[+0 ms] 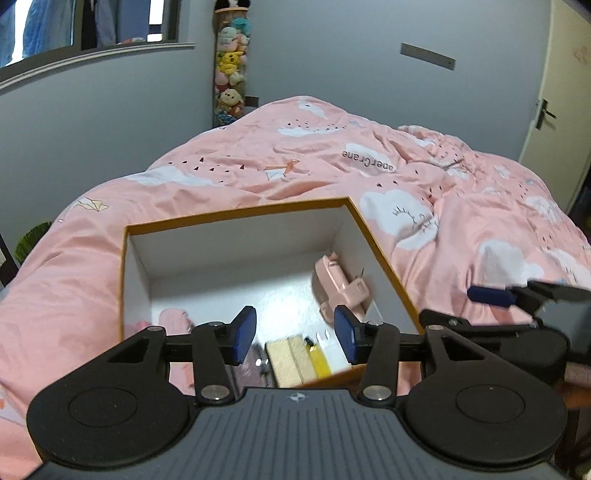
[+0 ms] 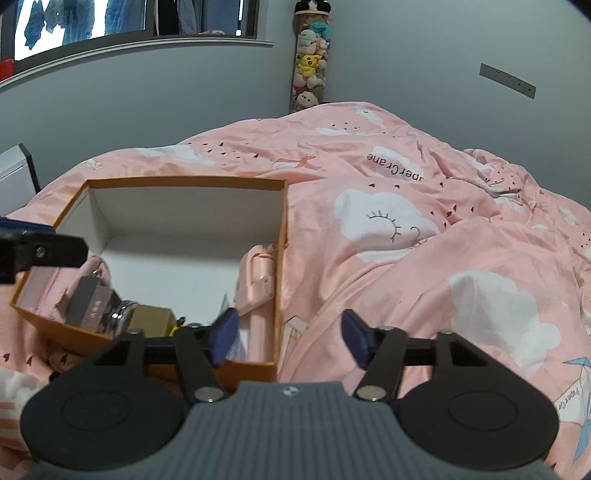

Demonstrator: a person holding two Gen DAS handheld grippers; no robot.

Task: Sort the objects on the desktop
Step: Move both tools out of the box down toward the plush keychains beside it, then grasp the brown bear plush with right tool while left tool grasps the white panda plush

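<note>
An orange cardboard box (image 1: 236, 214) with a white inside lies open on the pink duvet. It holds a pink gadget (image 1: 340, 284) against its right wall, a tan sponge-like block (image 1: 288, 358), a yellow piece (image 1: 319, 360) and a soft pink item (image 1: 173, 321). My left gripper (image 1: 295, 328) hangs open over the box's near side with nothing between its blue pads. In the right wrist view the same box (image 2: 184, 181) shows the pink gadget (image 2: 258, 280), a grey-purple carton (image 2: 92, 306) and a shiny-lidded jar (image 2: 123, 314). My right gripper (image 2: 290, 332) is open and empty above the box's near right corner.
The pink cloud-print duvet (image 2: 424, 258) covers the whole bed around the box. A clear tube of plush toys (image 1: 231, 74) stands against the grey wall behind. A cream door (image 1: 557, 92) is at far right, and a window (image 2: 92, 22) sits at upper left.
</note>
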